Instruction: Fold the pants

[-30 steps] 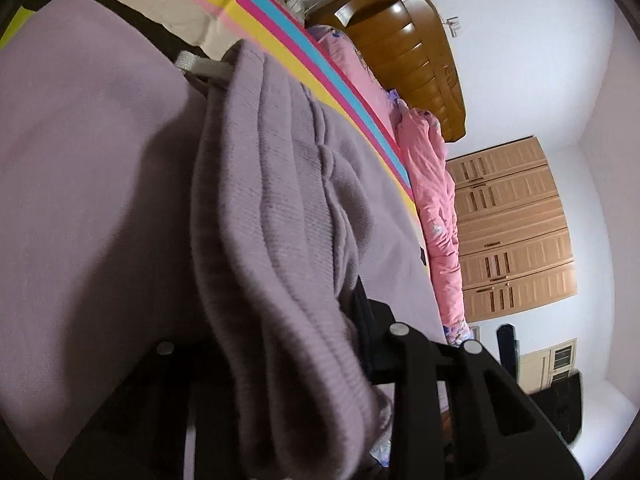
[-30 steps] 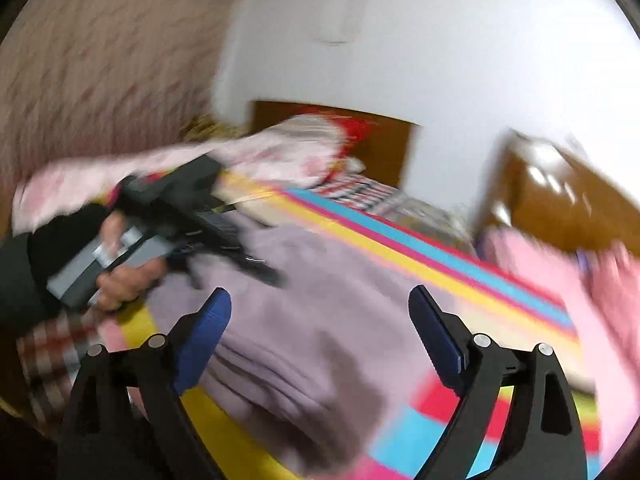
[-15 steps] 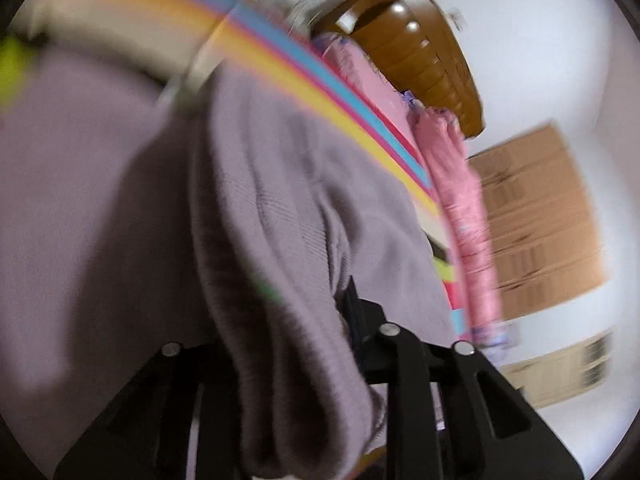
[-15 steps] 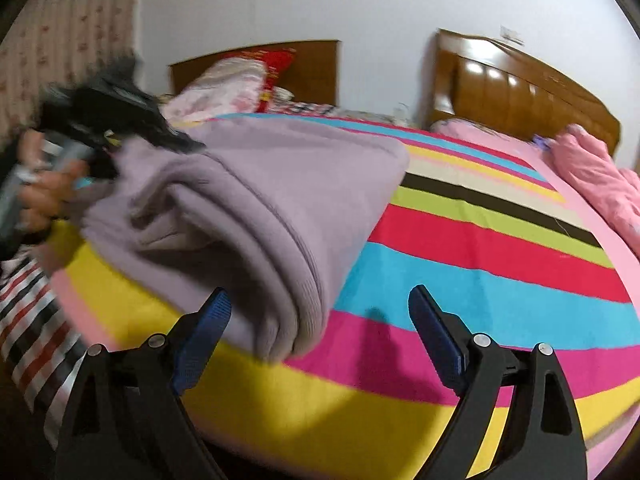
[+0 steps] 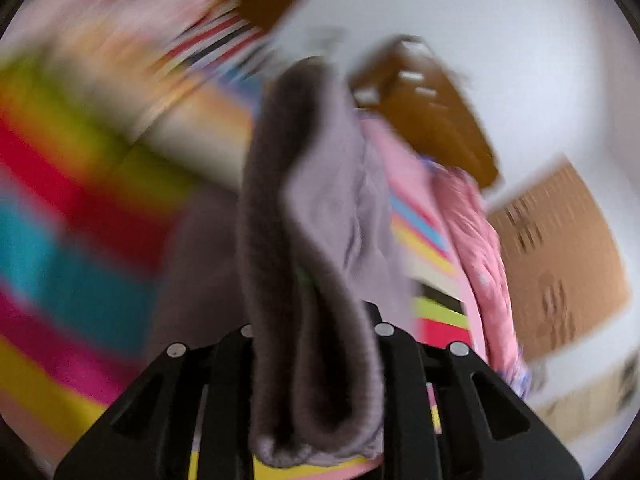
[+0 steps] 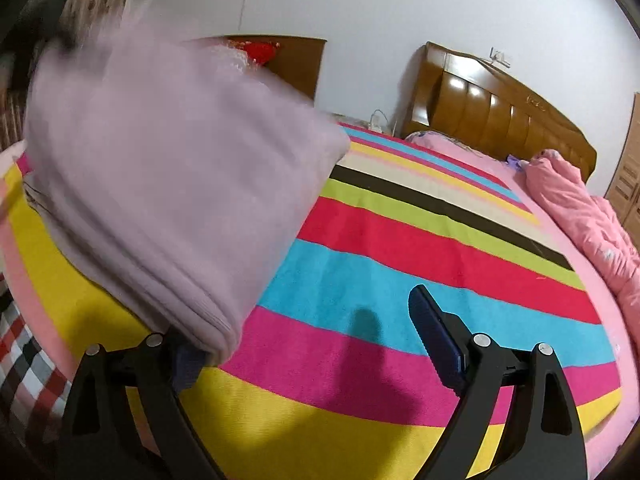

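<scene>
In the left wrist view the left tongs [image 5: 316,364] are clenched on a thick fold of the lilac pants [image 5: 316,240]. Their jaws have just been closing, with the cloth between them. The cloth rises from the bottom centre of the frame up through the middle, and the rest of that picture is smeared by blur.

In the right wrist view the right tongs [image 6: 316,344] stand wide apart and grip nothing. The blue pad of one finger [image 6: 436,340] shows at lower right, above the bed. The other finger at lower left is partly covered by the lower edge of the pants [image 6: 168,184]; whether it touches the cloth cannot be told.

The folded pants fill the left half of this frame as a bulky, blurred bundle, hanging over the striped blanket [image 6: 400,264] on the bed. A dark shadow lies on the pink stripe between the fingers.

A pink quilt [image 6: 580,208] is bunched along the right edge. A brown wooden headboard [image 6: 496,120] stands at upper right against the white wall.
</scene>
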Tool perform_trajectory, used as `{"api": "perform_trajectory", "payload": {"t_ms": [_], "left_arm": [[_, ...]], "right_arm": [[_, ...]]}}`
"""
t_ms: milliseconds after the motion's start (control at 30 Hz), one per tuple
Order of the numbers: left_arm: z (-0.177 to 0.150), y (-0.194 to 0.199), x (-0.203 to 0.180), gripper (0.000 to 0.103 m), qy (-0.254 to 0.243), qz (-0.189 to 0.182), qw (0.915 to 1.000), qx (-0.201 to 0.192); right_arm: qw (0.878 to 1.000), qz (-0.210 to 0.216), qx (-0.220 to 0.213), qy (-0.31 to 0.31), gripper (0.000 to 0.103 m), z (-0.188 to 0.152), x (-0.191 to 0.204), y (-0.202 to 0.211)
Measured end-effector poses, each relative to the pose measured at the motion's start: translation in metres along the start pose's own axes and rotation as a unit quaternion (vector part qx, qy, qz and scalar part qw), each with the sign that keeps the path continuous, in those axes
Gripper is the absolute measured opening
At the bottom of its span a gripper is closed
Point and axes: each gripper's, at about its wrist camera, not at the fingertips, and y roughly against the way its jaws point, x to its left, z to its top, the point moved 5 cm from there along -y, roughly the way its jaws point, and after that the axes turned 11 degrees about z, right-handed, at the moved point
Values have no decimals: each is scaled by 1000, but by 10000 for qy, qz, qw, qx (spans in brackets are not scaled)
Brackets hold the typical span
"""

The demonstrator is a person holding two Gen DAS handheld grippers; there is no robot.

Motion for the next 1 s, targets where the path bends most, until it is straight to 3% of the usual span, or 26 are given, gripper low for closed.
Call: {"api": "perform_trajectory", "payload": {"t_ms": [33,67,100,167,300,400,467,533,567,600,633,700,733,800,833,867,933,1000], "left_arm": [[-14,-13,25,21,321,-151,9993,91],[-24,-14,40,21,600,-775,9951,-148],[-28,-9,44,21,657,-1078,9915,-317],[-27,-7,40,21,568,-919,9934,-385],[-17,7,12,21,-111,-403,9979,-504],[-18,-4,9,31,-343,63,9987,-362],[-21,-10,14,34,-362,9,9988,-320],[-23,5,31,45,-292,-15,9987,-411],[-26,15,35,61,-259,163,9981,-542],[-26,34,34,77,-255,945,9901,-1002],[-29,52,27,78,-395,1537,9766,-1449],[-43,83,-3,84,-945,2080,9487,-2187],[-53,91,-21,87,-1219,2002,9432,-2356],[-73,87,-59,91,-1857,1813,9370,-2338],[-80,78,-70,91,-2126,1887,9314,-2272],[-89,64,-83,91,-2516,2156,9177,-2191],[-95,39,-88,91,-2764,2531,9047,-2024],[-93,17,-81,91,-2655,2585,9120,-1757]], "right_arm": [[10000,23,-1,8,89,0,0,0],[10000,-4,2,25,89,0,1,0],[10000,-14,1,33,89,1,1,0],[10000,27,22,22,89,2,-1,-1],[10000,-4,60,-53,89,6,0,1],[9996,120,85,-222,91,5,-2,-1],[9993,236,137,-242,91,5,-5,-3],[9983,486,266,-199,91,5,-5,3],[9972,683,264,-141,91,4,-5,10],[9951,953,241,-55,91,3,-3,19],[9893,1446,176,58,91,2,0,32],[9790,2033,-98,68,90,6,0,54],[9721,2335,-237,-14,90,13,-1,63],[9594,2801,-315,-85,88,23,3,65],[9532,2999,-391,-34,88,30,9,63],[9499,3098,-405,81,88,36,17,61],[9453,3207,-341,497,88,44,39,50],[9441,3198,-148,789,88,45,58,37]]}}
